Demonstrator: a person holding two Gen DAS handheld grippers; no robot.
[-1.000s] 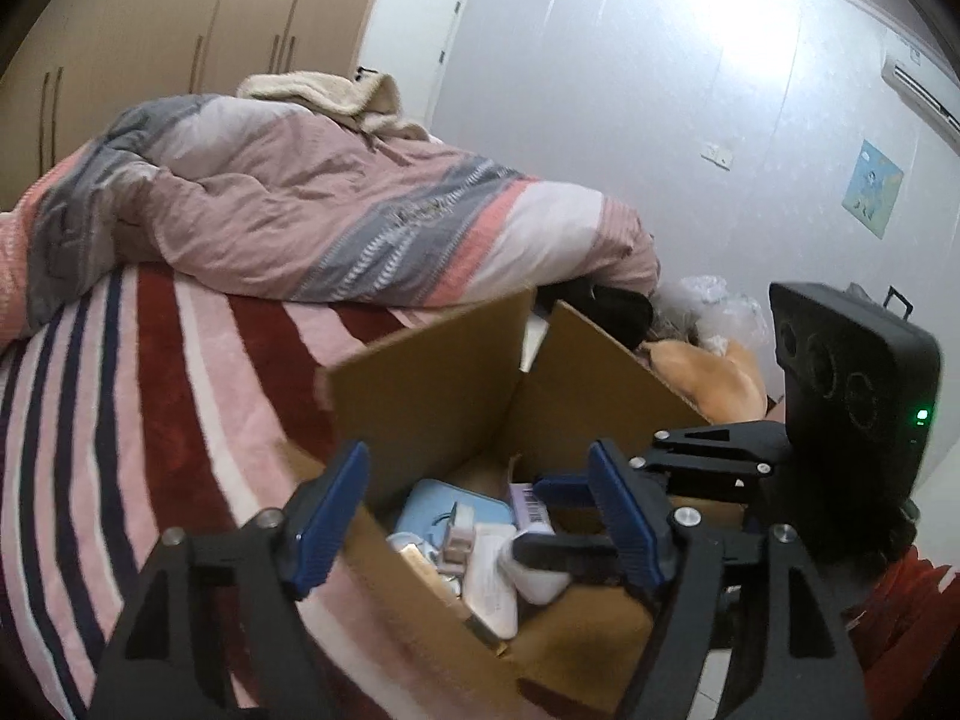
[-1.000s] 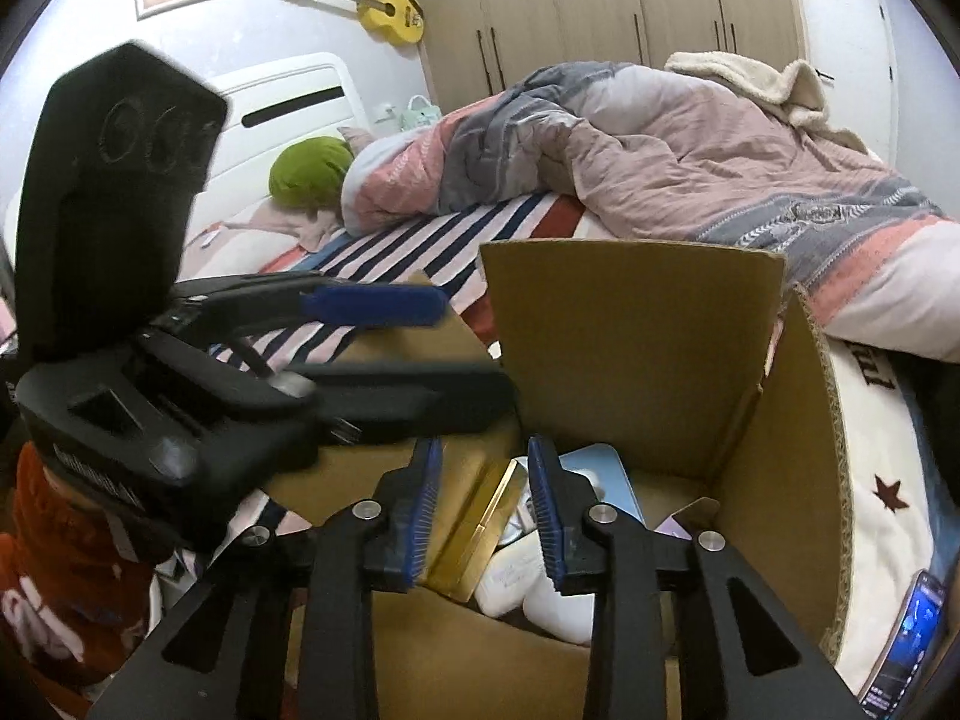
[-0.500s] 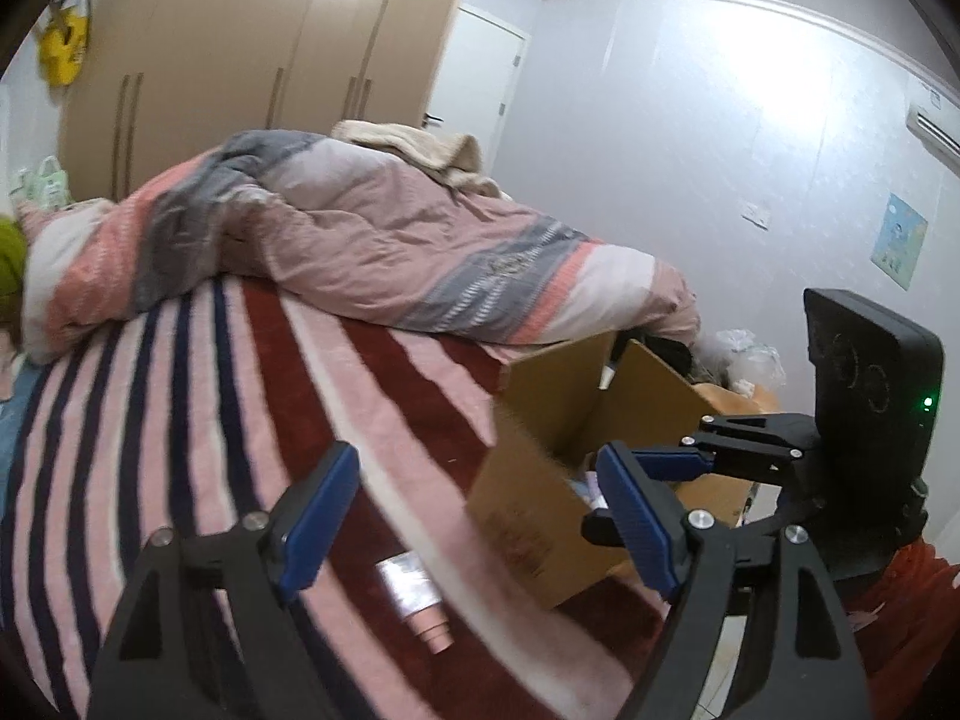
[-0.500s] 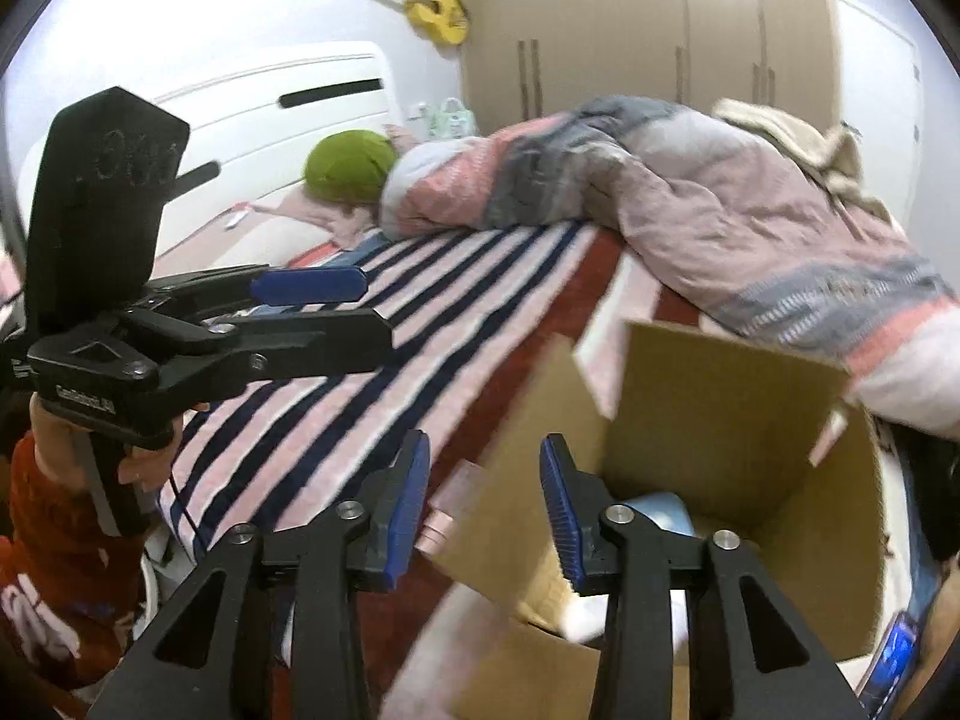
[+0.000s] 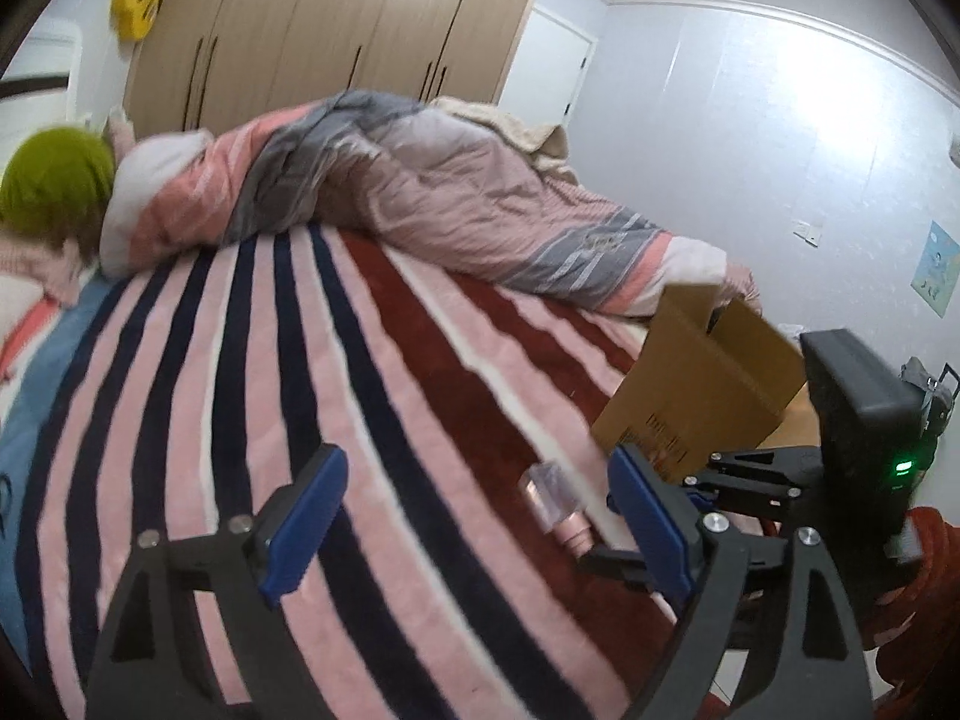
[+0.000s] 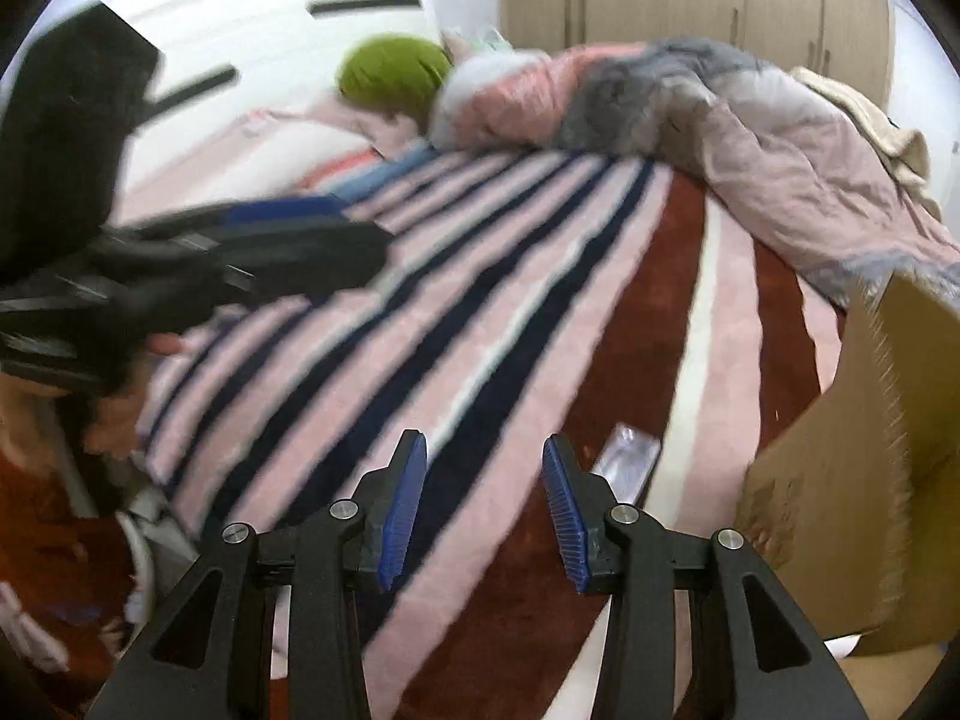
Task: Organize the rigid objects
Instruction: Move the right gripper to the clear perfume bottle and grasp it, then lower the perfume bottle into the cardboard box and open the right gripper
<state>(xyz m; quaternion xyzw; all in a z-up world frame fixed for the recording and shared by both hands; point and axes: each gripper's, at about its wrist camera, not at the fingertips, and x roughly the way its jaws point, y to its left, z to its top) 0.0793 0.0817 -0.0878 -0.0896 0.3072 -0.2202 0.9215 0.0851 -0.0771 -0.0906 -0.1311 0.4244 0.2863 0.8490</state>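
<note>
One small pink bottle [image 5: 559,507] with a clear cap is all we can find left loose on the striped blanket [image 5: 372,396]. In the left wrist view it lies low and right of centre, just beside the cardboard box [image 5: 699,402] at the right edge. In the right wrist view the same bottle [image 6: 627,461] shows just right of our right fingers, with the box [image 6: 852,468] at the far right of the frame.

A second ago both cameras looked straight down into the open box, where several items already lay. Now the box has slid to the right side of both frames and the blanket fills the middle. We read this as a drop-off done and a swing toward the next thing to collect, most likely the bottle.

Our left gripper [image 5: 474,525] is empty; its fingers are opening and already stand wide, with only blanket between them. Our right gripper [image 6: 485,510] is also empty, its fingers set at a moderate gap, wider than a second ago, the bottle lying outside them to the right.

As for writing, dark print shows on the box's side, low in both views, but it is too blurred and tilted to read. We cannot make out any label on the bottle.
</note>
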